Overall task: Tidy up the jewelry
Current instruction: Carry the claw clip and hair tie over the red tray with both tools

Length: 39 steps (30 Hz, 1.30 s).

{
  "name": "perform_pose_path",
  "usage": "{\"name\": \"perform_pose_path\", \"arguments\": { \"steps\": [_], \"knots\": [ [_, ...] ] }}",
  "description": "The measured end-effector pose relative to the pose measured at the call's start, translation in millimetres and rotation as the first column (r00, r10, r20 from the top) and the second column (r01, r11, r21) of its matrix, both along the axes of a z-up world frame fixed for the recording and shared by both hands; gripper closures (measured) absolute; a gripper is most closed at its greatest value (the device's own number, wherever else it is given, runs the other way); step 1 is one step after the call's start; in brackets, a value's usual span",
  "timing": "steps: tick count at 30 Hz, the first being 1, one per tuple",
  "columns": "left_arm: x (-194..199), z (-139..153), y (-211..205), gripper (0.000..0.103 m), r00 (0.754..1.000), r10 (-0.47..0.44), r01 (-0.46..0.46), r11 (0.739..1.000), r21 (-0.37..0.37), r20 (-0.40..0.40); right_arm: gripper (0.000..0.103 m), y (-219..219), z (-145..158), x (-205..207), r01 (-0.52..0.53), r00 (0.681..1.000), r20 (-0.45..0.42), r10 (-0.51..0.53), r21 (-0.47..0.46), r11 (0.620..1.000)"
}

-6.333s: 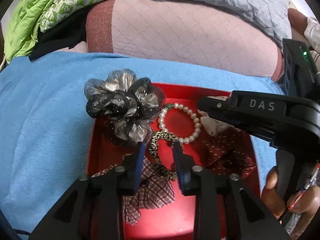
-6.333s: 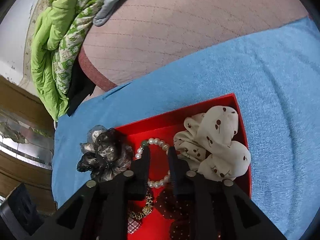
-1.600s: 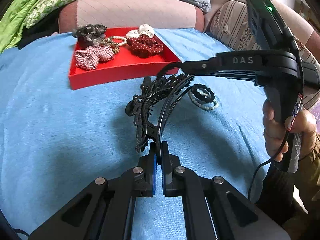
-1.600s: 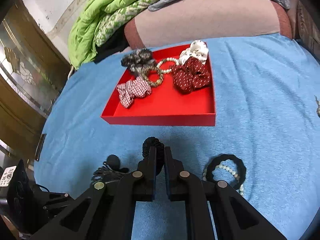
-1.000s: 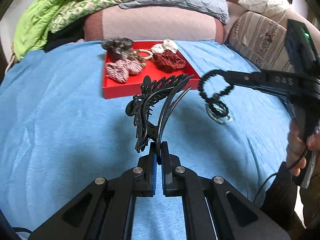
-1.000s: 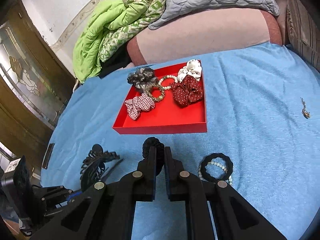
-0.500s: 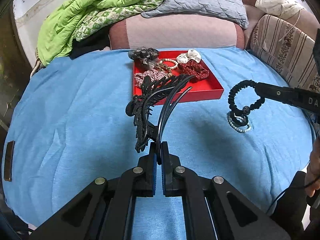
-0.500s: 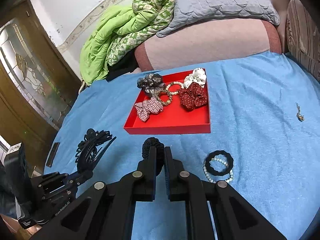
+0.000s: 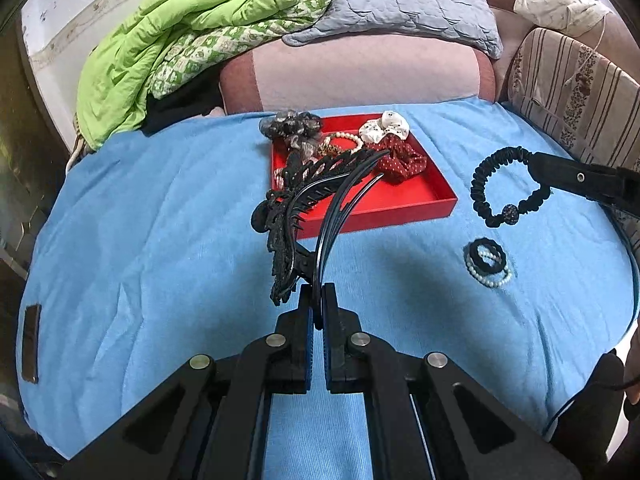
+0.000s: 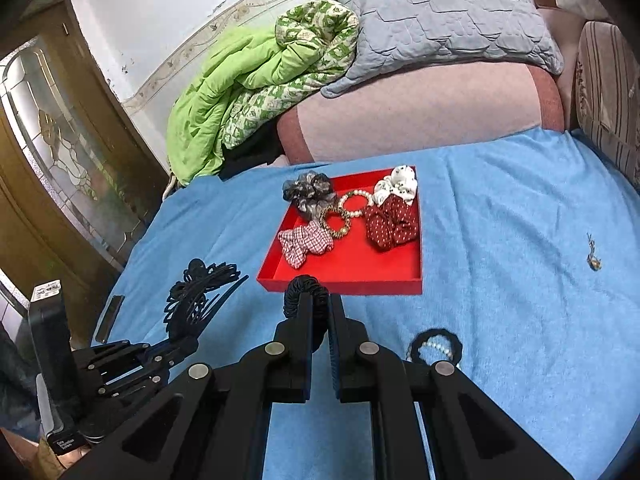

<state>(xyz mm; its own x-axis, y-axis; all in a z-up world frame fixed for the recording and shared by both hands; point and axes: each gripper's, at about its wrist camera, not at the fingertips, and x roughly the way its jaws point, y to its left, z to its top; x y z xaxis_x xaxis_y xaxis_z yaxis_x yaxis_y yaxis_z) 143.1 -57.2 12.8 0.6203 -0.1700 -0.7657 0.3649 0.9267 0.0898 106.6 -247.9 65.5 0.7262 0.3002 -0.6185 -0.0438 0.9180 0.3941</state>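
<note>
The left tongs (image 9: pixel 316 304) were clamped on the thin prongs of a black ornate hair comb (image 9: pixel 298 216), which stood up from the pads clear of the blue bed cover (image 9: pixel 140 240). The right tongs (image 10: pixel 319 312) were clamped on a black coiled hair tie (image 9: pixel 506 188), whose loop hung free in the air on the right side of the bed. Both pieces looked bound for the red tray (image 10: pixel 344 280), which sat toward the far edge of the bed, just in front of the pink cushion (image 10: pixel 420 120). The tray's far half already held a grey organza scrunchie (image 10: pixel 310 190), a pearl bracelet (image 10: pixel 354 200), a white spotted scrunchie (image 10: pixel 398 186), a red dotted scrunchie (image 10: pixel 390 224), a checked scrunchie (image 10: pixel 304 242) and a leopard-print band (image 10: pixel 336 222); the near half lay bare. To do the step well, each piece would best go onto that bare red floor, lowered until it touched before the pads let go, so that the comb would not tip over the rim. The comb's teeth could snag the checked scrunchie, so a spot apart from it seemed wise. A black band with a bead bracelet (image 9: pixel 488 262) lay on the cover near the right edge, not yet collected, and a small pendant (image 10: pixel 592 254) lay well apart to the right.
</note>
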Motion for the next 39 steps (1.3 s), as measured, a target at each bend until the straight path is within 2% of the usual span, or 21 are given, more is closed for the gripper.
{"name": "perform_pose_path", "arguments": {
  "steps": [20,27,39],
  "knots": [
    [77,7,-14,0.099,1.000,0.015,-0.015,1.000,0.006,0.005,0.095,-23,-8,57,0.061,0.998,-0.025,-0.061,0.014,0.998],
    [102,-6,-28,0.100,0.999,-0.004,0.004,1.000,-0.006,-0.044,0.095,-30,-11,82,0.082,0.996,-0.035,-0.081,0.033,0.996],
    [124,-36,-57,0.100,0.995,-0.043,0.047,0.998,0.038,-0.094,0.095,-33,-35,114,0.095,0.992,-0.086,-0.092,0.028,0.995]
  ]
}}
